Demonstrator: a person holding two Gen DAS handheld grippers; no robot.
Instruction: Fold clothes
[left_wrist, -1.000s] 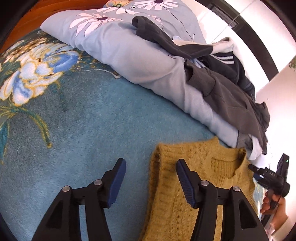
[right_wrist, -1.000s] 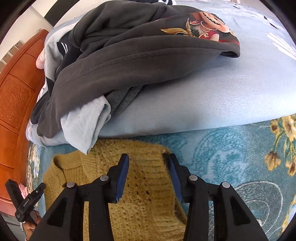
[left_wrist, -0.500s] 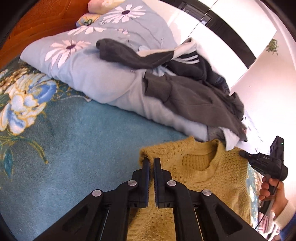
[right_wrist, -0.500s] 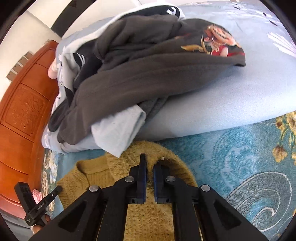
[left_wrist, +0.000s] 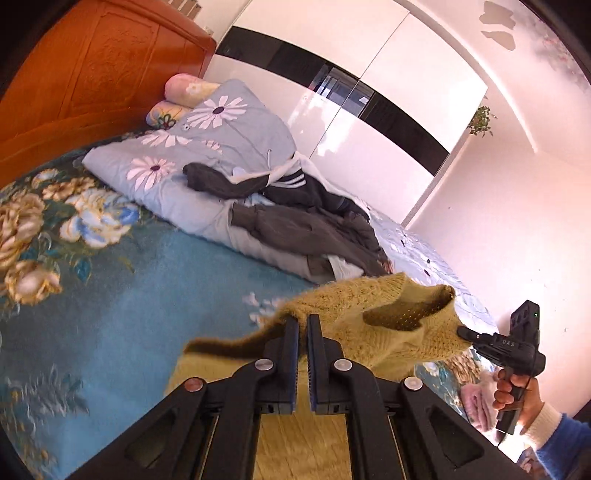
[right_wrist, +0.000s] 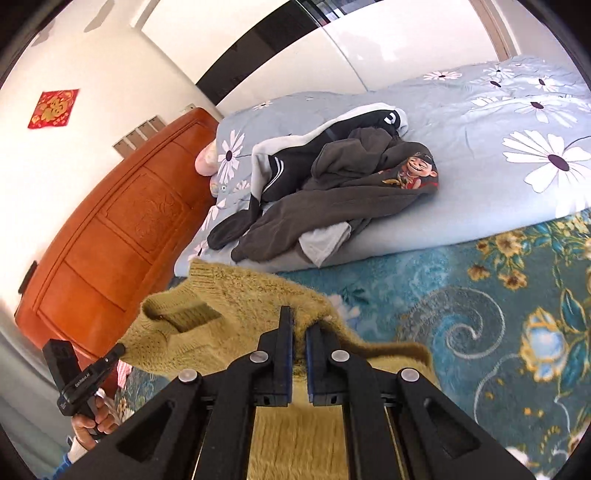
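A mustard-yellow knitted sweater (left_wrist: 388, 321) hangs stretched in the air above the teal flowered bed cover (left_wrist: 122, 295). My left gripper (left_wrist: 303, 325) is shut on one shoulder of it. The other shoulder of the yellow sweater (right_wrist: 229, 314) is pinched in my right gripper (right_wrist: 299, 325), also shut. The neck opening gapes between the two grips. In the left wrist view the right gripper (left_wrist: 466, 334) bites the sweater's far corner, held by a hand (left_wrist: 517, 391). In the right wrist view the left gripper (right_wrist: 120, 349) meets the sweater at lower left. The sweater's lower part falls out of sight below.
A heap of dark grey and black clothes (right_wrist: 332, 192) lies on a folded pale blue daisy quilt (right_wrist: 498, 147) behind the sweater. An orange wooden headboard (right_wrist: 110, 240) stands at one end, with pillows (left_wrist: 181, 92) against it. White wardrobe doors (left_wrist: 369, 110) are beyond the bed.
Both grippers went from open over the flat sweater to shut on its shoulders. Then both rose and lifted the sweater off the bed cover.
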